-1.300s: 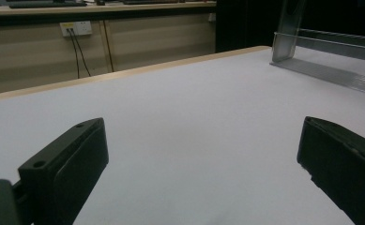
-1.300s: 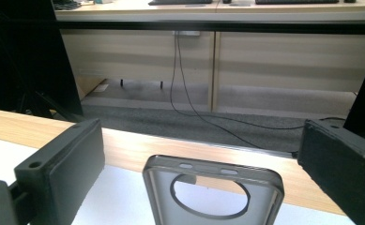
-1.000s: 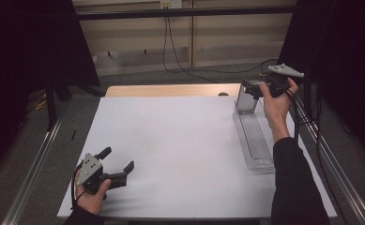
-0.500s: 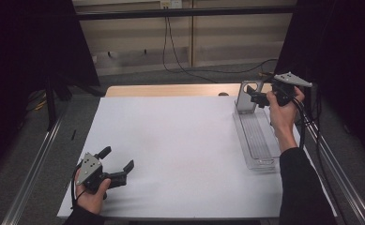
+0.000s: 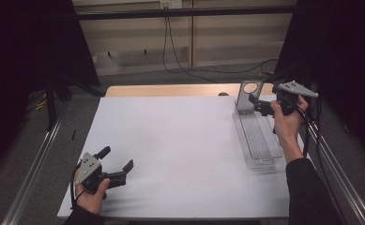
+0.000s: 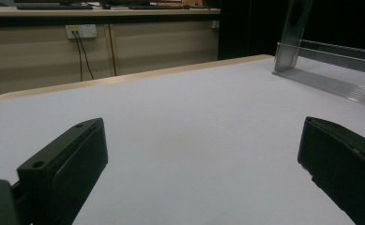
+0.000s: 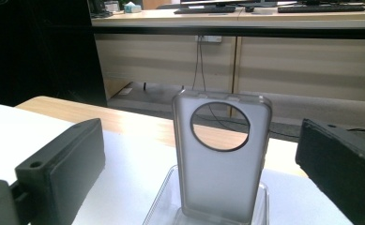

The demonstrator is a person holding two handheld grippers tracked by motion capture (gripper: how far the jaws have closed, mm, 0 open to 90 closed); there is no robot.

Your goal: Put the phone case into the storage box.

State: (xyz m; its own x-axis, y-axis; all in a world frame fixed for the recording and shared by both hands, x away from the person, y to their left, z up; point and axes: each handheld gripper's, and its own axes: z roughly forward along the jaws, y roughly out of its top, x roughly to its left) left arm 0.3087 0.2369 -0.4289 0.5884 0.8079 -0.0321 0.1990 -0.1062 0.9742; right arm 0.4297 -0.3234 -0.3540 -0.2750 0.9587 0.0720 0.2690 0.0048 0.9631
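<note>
the right tool [image 5: 260, 104] hangs open at the far right of the bench [image 5: 180, 154], its jaws spread wide and aimed at the case [image 5: 247, 96], a translucent phone case standing upright at the far end of the clear tray [image 5: 260, 140]. in the right gripper view the case [image 7: 221, 154] sits between the two jaws but apart from both, its round camera hole facing the lens.

the risk, as i judge it, is the thin soft case tipping. it only leans or slots in the tray end, so a jaw that meets one edge first could push it over backward or skid the light tray along the bench. closing too hard could buckle the flexible walls and let it spring out.

the left tool [image 5: 117, 171] rests open near the front left corner, well apart, too far to steady the tray.
</note>
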